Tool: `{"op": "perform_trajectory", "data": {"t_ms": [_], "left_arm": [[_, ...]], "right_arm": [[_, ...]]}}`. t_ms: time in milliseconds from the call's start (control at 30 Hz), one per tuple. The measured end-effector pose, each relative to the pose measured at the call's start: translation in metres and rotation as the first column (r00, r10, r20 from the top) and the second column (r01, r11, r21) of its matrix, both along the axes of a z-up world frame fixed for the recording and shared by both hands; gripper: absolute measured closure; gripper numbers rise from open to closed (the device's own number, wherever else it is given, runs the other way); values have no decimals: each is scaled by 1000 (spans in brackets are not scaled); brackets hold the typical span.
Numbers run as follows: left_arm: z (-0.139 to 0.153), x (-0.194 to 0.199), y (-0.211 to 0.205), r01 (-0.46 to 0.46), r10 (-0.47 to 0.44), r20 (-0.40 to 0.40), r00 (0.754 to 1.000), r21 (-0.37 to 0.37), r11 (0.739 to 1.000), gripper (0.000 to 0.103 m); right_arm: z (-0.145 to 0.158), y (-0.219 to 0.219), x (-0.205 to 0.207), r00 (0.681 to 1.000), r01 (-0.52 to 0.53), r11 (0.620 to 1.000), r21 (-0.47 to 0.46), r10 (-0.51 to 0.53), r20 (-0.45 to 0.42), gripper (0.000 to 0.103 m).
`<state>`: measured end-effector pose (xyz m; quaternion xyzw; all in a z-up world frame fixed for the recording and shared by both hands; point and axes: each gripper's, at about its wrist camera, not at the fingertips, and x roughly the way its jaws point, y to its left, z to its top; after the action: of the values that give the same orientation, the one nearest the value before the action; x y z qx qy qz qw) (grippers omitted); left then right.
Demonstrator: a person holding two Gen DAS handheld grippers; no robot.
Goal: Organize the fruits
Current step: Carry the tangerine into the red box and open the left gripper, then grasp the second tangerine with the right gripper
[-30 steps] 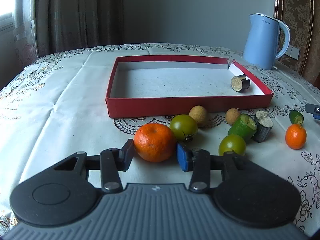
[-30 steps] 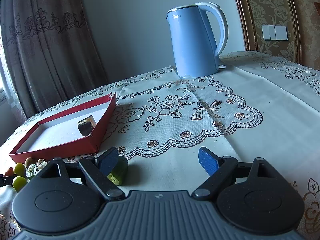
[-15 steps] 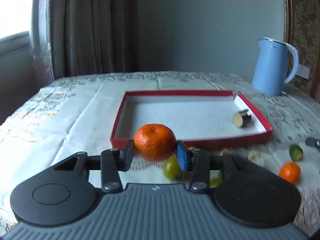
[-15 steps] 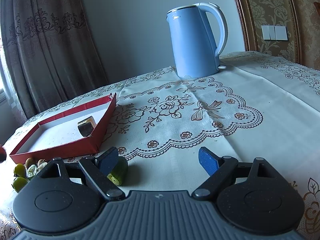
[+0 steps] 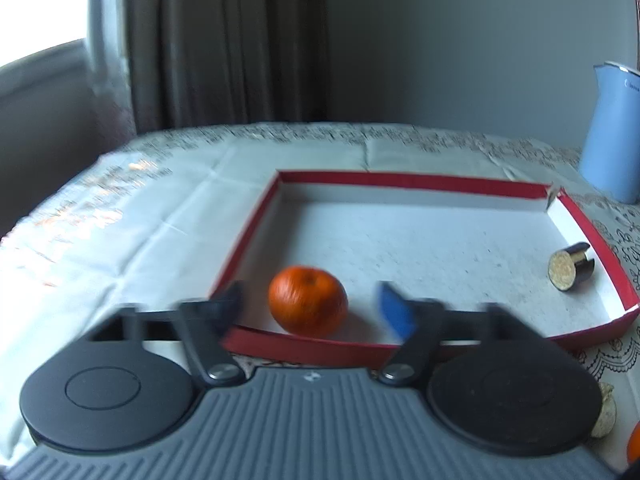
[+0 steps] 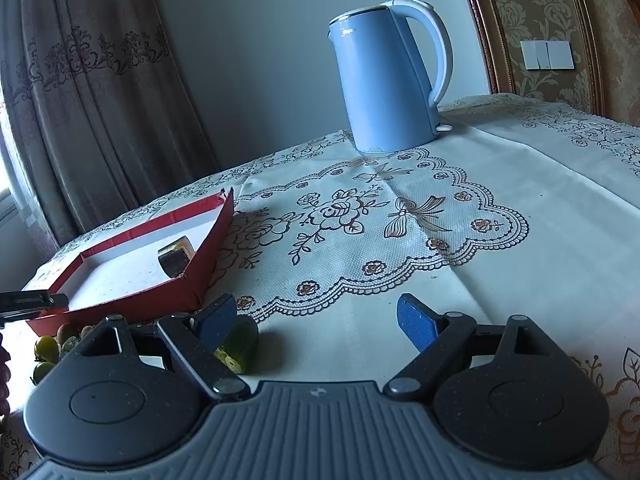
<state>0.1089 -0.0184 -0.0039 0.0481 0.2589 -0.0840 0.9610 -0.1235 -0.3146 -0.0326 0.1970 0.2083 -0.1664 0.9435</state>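
Observation:
An orange mandarin (image 5: pixel 307 301) lies inside the red tray (image 5: pixel 256 232) near its front left corner. My left gripper (image 5: pixel 312 312) is open, its fingers apart on either side of the mandarin without touching it. A dark eggplant piece (image 5: pixel 570 266) lies at the tray's right side; it also shows in the right wrist view (image 6: pixel 175 258). My right gripper (image 6: pixel 316 320) is open and empty above the tablecloth, with a green cucumber piece (image 6: pixel 237 346) by its left finger (image 6: pixel 214 320).
A blue kettle (image 6: pixel 386 80) stands at the back right of the table. Green and brown fruits (image 6: pixel 46 348) lie in front of the tray (image 6: pixel 168 300). A pale fruit (image 5: pixel 606 412) and an orange one (image 5: pixel 634 442) sit at the left view's right edge.
My left gripper carried the mandarin up and forward over the tray's front wall, then opened and let it go inside the tray. The right gripper has not moved.

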Motion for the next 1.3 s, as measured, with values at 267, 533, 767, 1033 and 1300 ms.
{"op": "perform_trajectory", "data": {"t_ms": [267, 533, 767, 1033, 1300], "left_arm": [[18, -78, 54, -8, 15, 110, 994, -62, 998, 0], [-16, -76, 88, -141, 139, -48, 989, -46, 989, 0], [-27, -71, 78, -137, 142, -102, 985, 53, 989, 0], [-30, -67, 83, -142, 144, -134, 980, 24, 990, 0], [-29, -67, 84, -143, 144, -138, 980, 18, 990, 0]], "right_arm": [[1, 1, -3, 1000, -9, 1000, -3, 9, 21, 15], [10, 21, -12, 993, -70, 992, -104, 79, 93, 15], [17, 88, -7, 942, -327, 907, -265, 336, -11, 15], [15, 120, 13, 916, -401, 859, -318, 376, -139, 15], [5, 119, 24, 901, -430, 857, -283, 389, -193, 48]]}}
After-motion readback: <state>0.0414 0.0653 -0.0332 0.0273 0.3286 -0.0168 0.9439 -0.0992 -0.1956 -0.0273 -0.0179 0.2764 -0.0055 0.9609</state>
